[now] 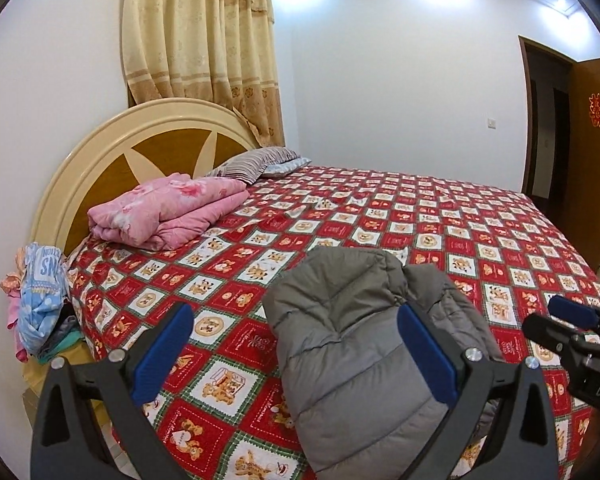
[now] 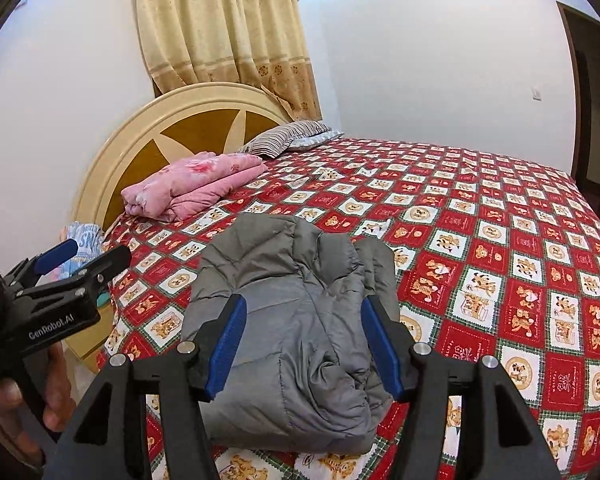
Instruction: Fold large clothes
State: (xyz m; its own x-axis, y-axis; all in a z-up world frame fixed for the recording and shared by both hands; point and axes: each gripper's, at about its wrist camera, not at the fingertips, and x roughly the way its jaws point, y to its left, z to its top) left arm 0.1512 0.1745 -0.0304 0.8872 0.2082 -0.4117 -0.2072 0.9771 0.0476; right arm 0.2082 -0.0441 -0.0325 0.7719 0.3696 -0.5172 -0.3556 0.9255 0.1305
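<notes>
- "GenRobot.AI" stands in white letters on the black body of the left hand-held gripper (image 2: pixel 62 254), seen at the left edge of the right wrist view; smaller white lettering below it is too small to read.
- "DAS" stands in pale letters on the black body of the right hand-held gripper (image 1: pixel 572 316), at the right edge of the left wrist view; the word is cut off by the frame.
- "SN" in large white letters, with a smaller line above that cannot be made out, stands on the light blue printed cloth (image 1: pixel 44 300) heaped at the left of the bed.
- A red ornamental paper sign (image 1: pixel 597 111) hangs on the brown wooden door (image 1: pixel 592 152) at the far right; its characters cannot be read.
- The small wording in the red squares of the red and white teddy-bear bedspread (image 1: pixel 380 216) is too small to read.
</notes>
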